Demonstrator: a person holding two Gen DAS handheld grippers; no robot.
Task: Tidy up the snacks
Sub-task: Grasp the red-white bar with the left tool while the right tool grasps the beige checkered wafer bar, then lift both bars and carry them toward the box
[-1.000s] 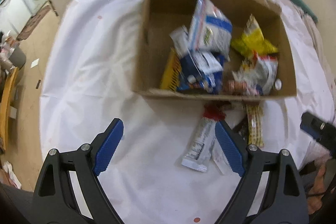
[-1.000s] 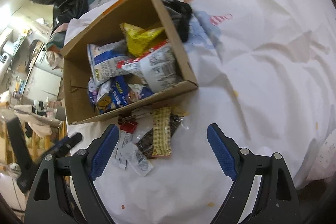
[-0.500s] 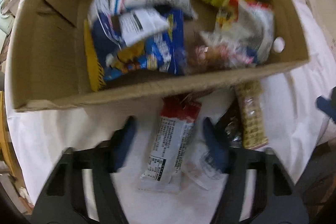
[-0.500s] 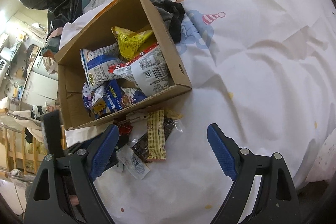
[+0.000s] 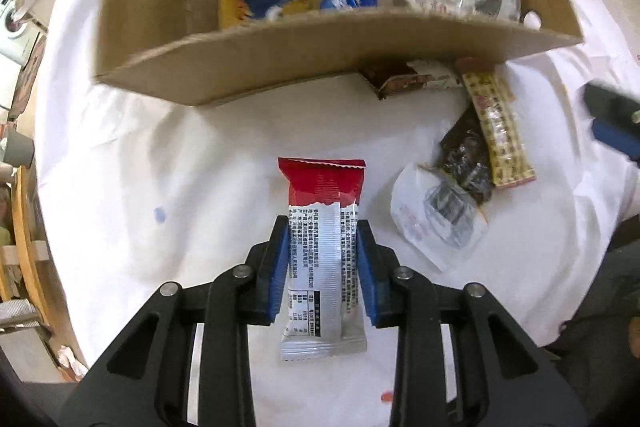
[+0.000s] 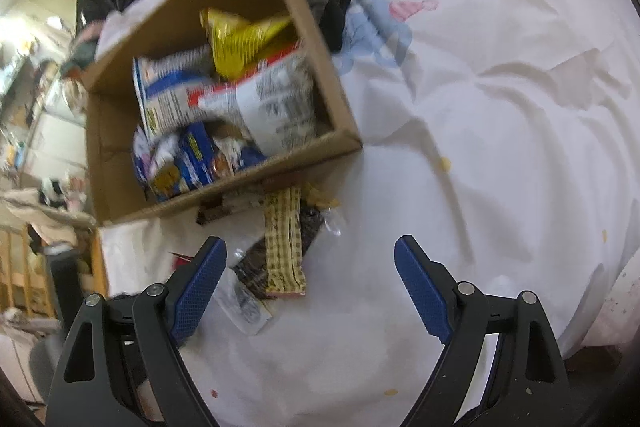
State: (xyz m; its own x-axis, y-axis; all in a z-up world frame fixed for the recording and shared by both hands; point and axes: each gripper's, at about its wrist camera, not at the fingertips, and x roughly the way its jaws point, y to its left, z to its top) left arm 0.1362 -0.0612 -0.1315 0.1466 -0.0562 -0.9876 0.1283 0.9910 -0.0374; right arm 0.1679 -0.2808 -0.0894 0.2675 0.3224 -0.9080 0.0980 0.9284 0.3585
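1. My left claw pinches the red-and-silver snack bar mid-length, near the cardboard box, ready for boxing.
2. My right claw is spread, empty, above loose snacks on the bed sheet.

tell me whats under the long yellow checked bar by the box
A dark wrapped snack lies under the yellow checked bar, partly covered; what lies beneath both is hidden.

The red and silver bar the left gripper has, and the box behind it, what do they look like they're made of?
The red and silver bar, pinched in the left gripper, looks like glossy foil-plastic film: shiny, with crimped serrated ends. The box looks like matte brown corrugated cardboard, with a raw cut rim and a crease in its wall.
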